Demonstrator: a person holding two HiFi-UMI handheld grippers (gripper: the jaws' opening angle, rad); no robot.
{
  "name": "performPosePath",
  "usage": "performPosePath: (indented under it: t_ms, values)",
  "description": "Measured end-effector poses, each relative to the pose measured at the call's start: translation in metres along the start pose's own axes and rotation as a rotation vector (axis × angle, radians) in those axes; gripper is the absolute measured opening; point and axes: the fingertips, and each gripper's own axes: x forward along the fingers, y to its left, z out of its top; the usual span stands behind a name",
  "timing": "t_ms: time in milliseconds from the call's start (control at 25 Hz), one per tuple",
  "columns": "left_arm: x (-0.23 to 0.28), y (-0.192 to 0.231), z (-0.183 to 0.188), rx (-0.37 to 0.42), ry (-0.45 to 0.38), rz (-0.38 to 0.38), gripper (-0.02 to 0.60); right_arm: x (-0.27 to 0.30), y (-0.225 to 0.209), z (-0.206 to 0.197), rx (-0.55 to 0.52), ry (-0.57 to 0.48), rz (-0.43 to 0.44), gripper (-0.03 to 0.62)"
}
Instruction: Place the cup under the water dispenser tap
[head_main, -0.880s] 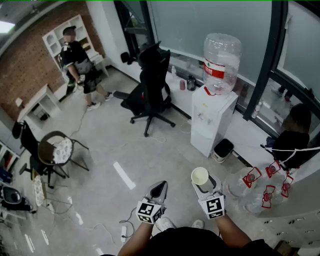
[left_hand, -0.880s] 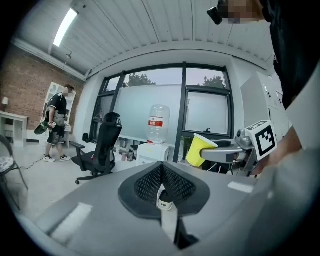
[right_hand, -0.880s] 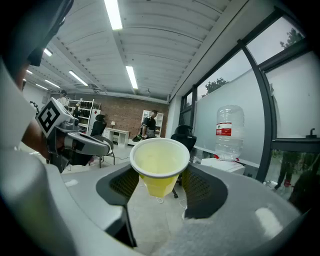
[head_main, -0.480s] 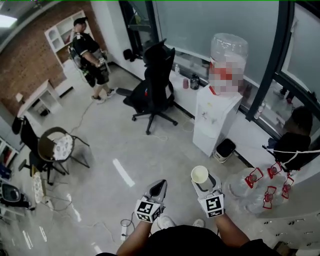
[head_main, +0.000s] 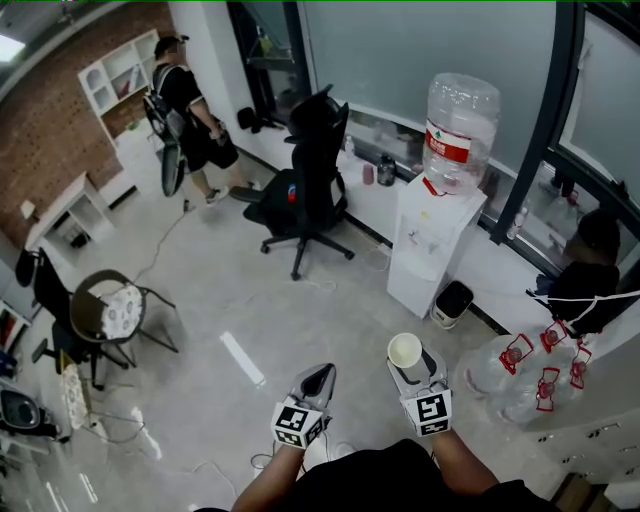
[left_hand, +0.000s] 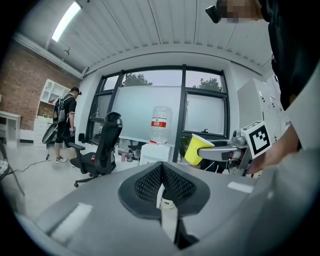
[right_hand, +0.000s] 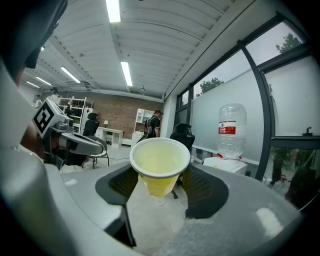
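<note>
Cup gripped in right tongs; left tongs closed.

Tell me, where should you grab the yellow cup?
Grip the cup by its side wall under the rim, coming level from the side, as the right gripper does. It stands upright and widens upward, so it shouldn't slip down.

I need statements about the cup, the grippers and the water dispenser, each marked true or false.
1. The right gripper holds the yellow cup between its jaws. True.
2. The cup stands under the tap of the water dispenser. False: it is in the air, well apart from the dispenser.
3. The jaws of the left gripper are together, with nothing between them. True.
4. In the head view, the black office chair is right of the dispenser. False: it is left of it.
</note>
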Motion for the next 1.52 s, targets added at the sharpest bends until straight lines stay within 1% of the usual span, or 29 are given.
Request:
performPosePath:
  t_ms: [120,320,640,920,1160,1320,1520]
  values:
    - [-0.002,0.010,0.000,-0.011,0.006,-0.024,0.017,0.008,0.004,0.002,0.016,0.006,-0.026,0.278]
    - [0.003,0.029,-0.002,-0.029,0.011,-0.035,0.017,0.025,0.004,0.003,0.023,0.017,-0.043,0.278]
    - [0.035,0.072,-0.005,-0.047,0.028,-0.021,0.017,0.080,-0.016,-0.009,0.024,0.052,-0.043,0.278]
    - [0.105,0.113,0.013,-0.019,0.051,-0.019,0.017,0.156,-0.064,-0.006,0.045,0.050,-0.039,0.278]
    - [0.183,0.133,0.032,0.014,0.067,-0.056,0.017,0.205,-0.119,-0.013,0.069,0.067,-0.053,0.278]
    - [0.231,0.137,0.041,0.034,0.092,-0.088,0.017,0.224,-0.154,-0.027,0.102,0.092,-0.076,0.278]
    - [0.276,0.138,0.050,0.066,0.117,-0.127,0.017,0.238,-0.187,-0.035,0.122,0.101,-0.099,0.278]
